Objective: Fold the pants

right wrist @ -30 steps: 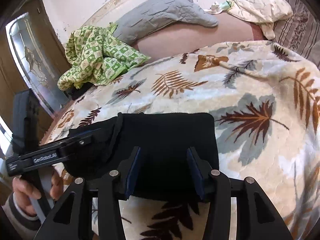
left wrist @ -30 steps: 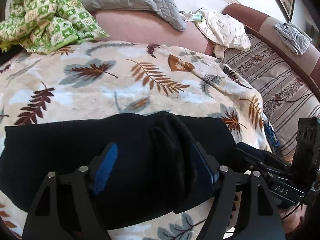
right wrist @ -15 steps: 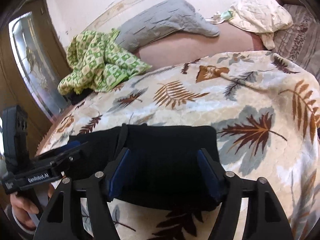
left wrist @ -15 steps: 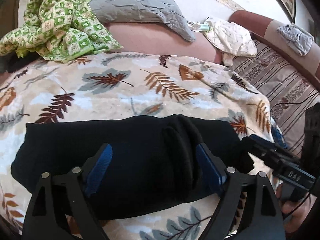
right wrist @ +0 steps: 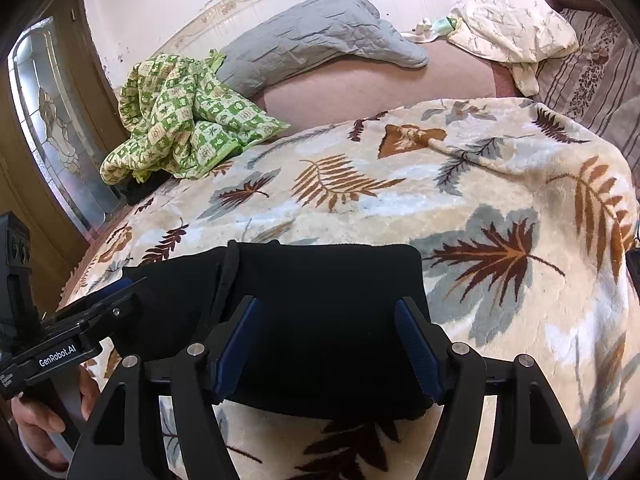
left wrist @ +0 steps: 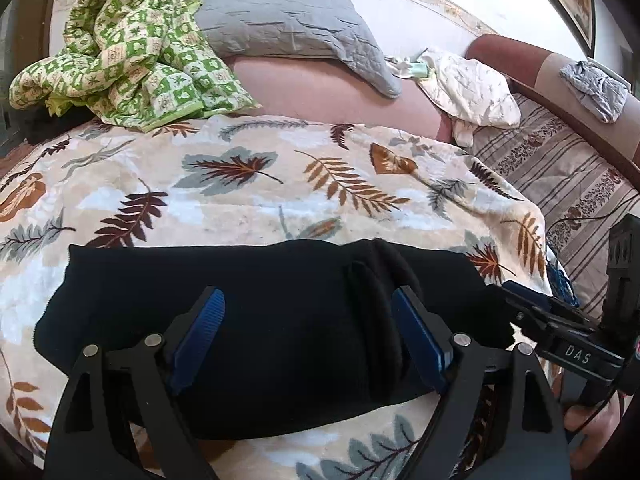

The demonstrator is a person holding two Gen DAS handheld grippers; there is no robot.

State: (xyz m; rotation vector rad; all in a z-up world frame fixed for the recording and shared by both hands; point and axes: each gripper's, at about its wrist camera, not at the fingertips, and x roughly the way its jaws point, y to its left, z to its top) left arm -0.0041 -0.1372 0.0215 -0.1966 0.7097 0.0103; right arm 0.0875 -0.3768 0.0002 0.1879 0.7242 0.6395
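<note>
The black pants (left wrist: 280, 312) lie folded in a wide band across the leaf-print blanket (left wrist: 260, 184), with a thick fold ridge right of centre. My left gripper (left wrist: 308, 320) is open above the pants, its blue pads either side of the cloth, holding nothing. In the right wrist view the pants (right wrist: 320, 304) form a neat dark rectangle. My right gripper (right wrist: 328, 332) is open just above their near edge. Each gripper shows at the side of the other's view, the right one (left wrist: 560, 328) and the left one (right wrist: 80, 320).
A green checked cloth (left wrist: 128, 52) and a grey pillow (left wrist: 288, 28) lie at the far side of the bed. A cream garment (left wrist: 468, 88) lies far right, by a striped sofa (left wrist: 560, 176). A glass door (right wrist: 52, 128) stands left.
Both grippers have drawn back and up from the pants, and the right gripper's jaws have widened. The folded pants lie still on the blanket.
</note>
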